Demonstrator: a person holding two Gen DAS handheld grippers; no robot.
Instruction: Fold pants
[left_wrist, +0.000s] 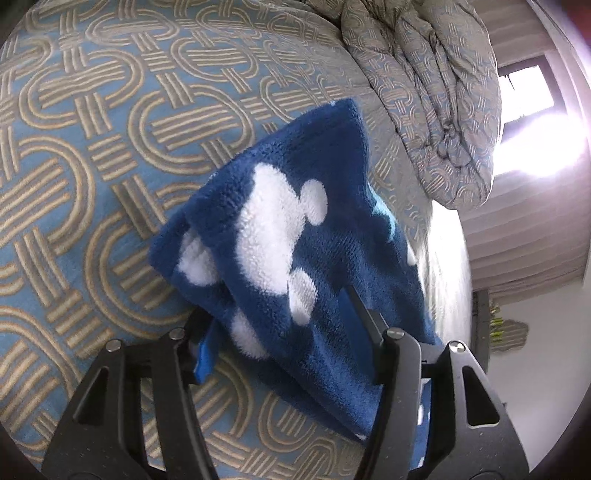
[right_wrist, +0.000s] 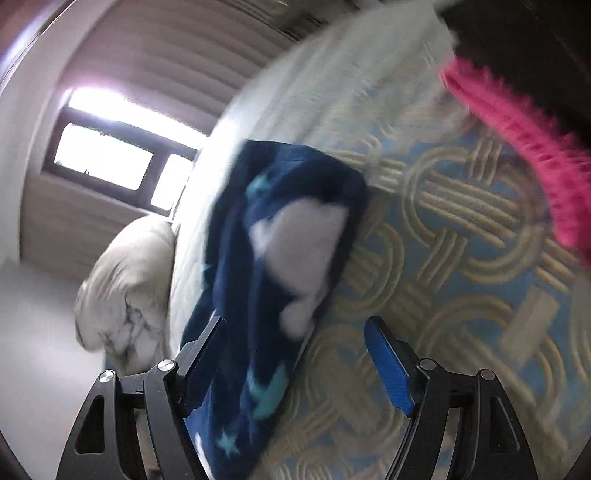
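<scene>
Two tongs work over a bed (left_wrist: 92, 147) covered in a blue spread with tan looping bands. The pants (left_wrist: 288, 236), dark blue fleece with white cloud shapes, lie bunched on the spread near its edge. In the left wrist view the left tongs (left_wrist: 284, 325) are clamped on the near end of the pants, the fabric filling the gap from finger to finger and running off toward 12 o'clock. A rumpled quilt (left_wrist: 424, 92) in the same pattern sits at 1 o'clock. In the blurred right wrist view the right tongs (right_wrist: 295, 332) stand apart; the pants (right_wrist: 280, 258) brush the left finger (right_wrist: 207, 343) while the right finger stays clear. Something pink (right_wrist: 524, 147) shows at 2 o'clock.
</scene>
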